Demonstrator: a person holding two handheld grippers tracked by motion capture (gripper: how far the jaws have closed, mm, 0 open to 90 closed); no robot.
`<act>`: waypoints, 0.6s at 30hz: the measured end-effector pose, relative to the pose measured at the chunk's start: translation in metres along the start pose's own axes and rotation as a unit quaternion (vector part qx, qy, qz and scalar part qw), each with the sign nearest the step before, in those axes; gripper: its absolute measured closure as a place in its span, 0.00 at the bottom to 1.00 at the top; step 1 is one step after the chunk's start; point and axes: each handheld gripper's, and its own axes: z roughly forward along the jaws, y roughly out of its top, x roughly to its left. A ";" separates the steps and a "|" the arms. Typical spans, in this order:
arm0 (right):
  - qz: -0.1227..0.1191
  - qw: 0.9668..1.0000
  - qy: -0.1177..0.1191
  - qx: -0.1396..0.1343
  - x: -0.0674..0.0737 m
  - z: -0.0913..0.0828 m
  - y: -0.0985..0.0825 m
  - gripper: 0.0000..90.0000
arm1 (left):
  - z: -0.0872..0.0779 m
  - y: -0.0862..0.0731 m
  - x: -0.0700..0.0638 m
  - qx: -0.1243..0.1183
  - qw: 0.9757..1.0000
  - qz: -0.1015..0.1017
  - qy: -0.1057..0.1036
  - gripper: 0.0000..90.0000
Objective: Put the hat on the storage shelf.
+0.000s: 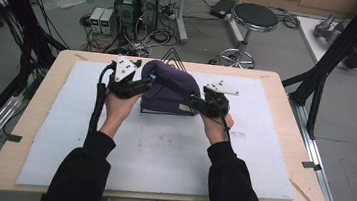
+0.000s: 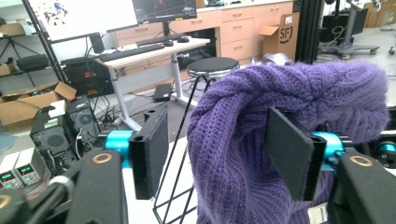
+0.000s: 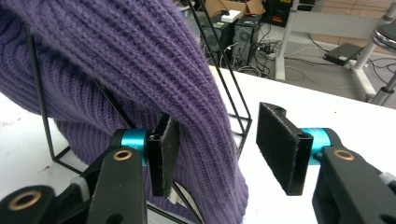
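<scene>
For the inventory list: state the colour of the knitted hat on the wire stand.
Purple, ribbed knit hat; clearest in the left gripper view.

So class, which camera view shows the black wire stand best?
The right gripper view: the wire stand shows its base and uprights under the purple knit hat. The left gripper view shows some lower bars; the high view, its tip.
</scene>
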 end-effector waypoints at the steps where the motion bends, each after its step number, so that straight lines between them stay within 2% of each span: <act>1: -0.002 1.000 -0.002 -0.002 -0.001 0.000 0.000 0.52 | 0.000 0.000 0.000 -0.003 1.000 -0.002 -0.001 0.43; 8: 0.010 1.000 -0.007 -0.014 -0.005 -0.003 0.002 0.33 | -0.002 0.000 0.002 -0.012 1.000 -0.009 0.003 0.34; 10: 0.006 1.000 -0.011 -0.015 -0.005 -0.003 0.002 0.24 | -0.003 -0.001 0.004 -0.013 1.000 -0.017 0.003 0.33; 12: 0.004 1.000 -0.010 -0.019 -0.006 -0.004 0.002 0.21 | -0.005 -0.002 0.006 -0.016 0.999 -0.027 0.006 0.32; 14: 0.007 0.999 -0.014 -0.030 -0.006 -0.007 0.004 0.14 | -0.008 -0.003 0.009 -0.023 0.999 -0.030 0.008 0.30; 18: 0.012 0.998 -0.022 -0.063 -0.009 -0.017 0.008 0.12 | -0.017 -0.006 0.016 -0.031 0.999 -0.033 0.014 0.30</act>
